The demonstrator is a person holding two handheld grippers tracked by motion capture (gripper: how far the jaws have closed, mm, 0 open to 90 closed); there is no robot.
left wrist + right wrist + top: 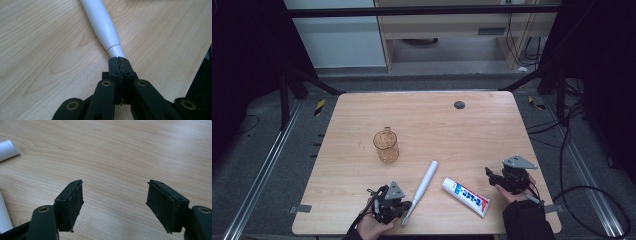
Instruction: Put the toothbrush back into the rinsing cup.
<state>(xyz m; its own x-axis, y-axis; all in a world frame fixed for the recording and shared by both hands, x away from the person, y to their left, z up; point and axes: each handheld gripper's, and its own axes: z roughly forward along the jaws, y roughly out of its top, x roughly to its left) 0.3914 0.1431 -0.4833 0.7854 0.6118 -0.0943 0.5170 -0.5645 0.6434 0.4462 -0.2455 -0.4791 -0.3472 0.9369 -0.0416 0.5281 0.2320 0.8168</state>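
High view: left gripper [404, 206] at table's [422, 115] 6 o'clock, clamped on the white toothbrush handle's [422, 187] thin end. Left gripper view: handle [102, 23] looks stiff, light, slick – grip nr the neck. Right gripper view: right gripper [115, 202] – jaws apart, nothing between.

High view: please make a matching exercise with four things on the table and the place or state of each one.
Things:
1. glass mug
2. toothpaste tube
3. white toothbrush
4. right gripper

Places or states:
a. narrow end pinched by the left gripper
b. jaws open, nothing between them
c. upright near the table's middle
d. lying flat between both grippers

Pairs: 1-c, 2-d, 3-a, 4-b
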